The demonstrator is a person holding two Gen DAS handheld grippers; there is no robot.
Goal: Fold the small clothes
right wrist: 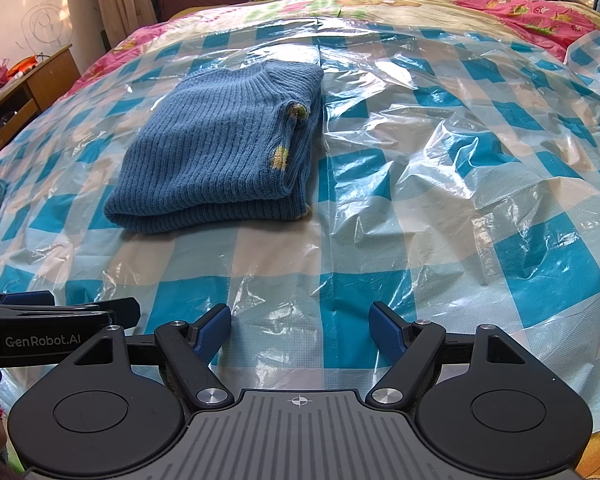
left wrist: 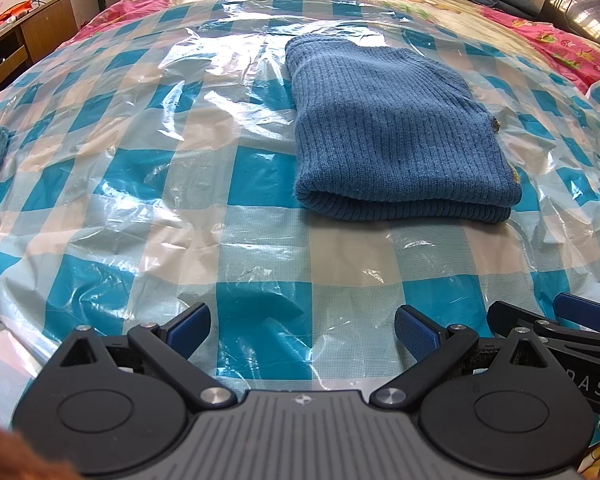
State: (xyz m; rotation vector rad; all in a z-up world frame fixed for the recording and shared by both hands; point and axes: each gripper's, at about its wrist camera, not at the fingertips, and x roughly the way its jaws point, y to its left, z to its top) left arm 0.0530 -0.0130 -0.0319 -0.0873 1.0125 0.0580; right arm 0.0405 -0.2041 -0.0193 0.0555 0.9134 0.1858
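Both tongs, left [left wrist: 302, 330] and right [right wrist: 300, 330], hang released and empty near the bed's front edge. Beyond them the folded blue sweater [left wrist: 392, 128] lies flat on the checked plastic sheet [left wrist: 140, 168] covering the bed.

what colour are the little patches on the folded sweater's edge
Yellow and green patches on the blue sweater; clearest in the right wrist view.

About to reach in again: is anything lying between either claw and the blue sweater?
Nothing visible. Both the left claw and the right claw are open and empty, and only the bare checked plastic sheet lies between them and the folded blue sweater.
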